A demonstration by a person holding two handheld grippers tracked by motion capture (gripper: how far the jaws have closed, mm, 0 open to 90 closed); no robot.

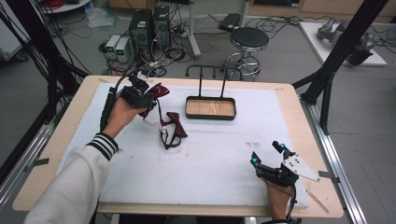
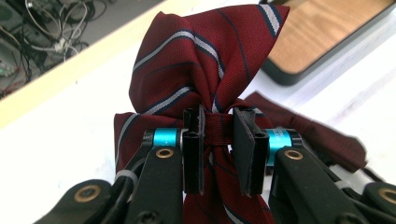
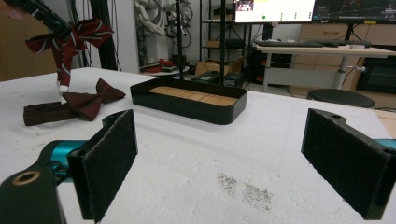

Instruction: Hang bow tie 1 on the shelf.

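At the far left of the desk, I have the left claw clenched on the centre knot of a striped maroon bow tie, lifted clear of the white pad. Its neck strap and white tag hang down toward a second, plain dark-red bow tie lying on the pad just below. My right claw rests at the near right corner, jaws spread wide with nothing between them, well apart from both ties.

The risks from here, as I judge them: the pads pinch only the narrow knot band, so a quick swing could let the smooth fabric slide out and drop the tie short. The dangling strap appears to run close to, perhaps over, the plain tie; I cannot tell whether they are caught together, and if they are, lifting further would drag the second tie along. The black wood-bottomed tray with its hook rack stands just to the right; carrying the tie across low could snag the strap on the tray rim or a post.
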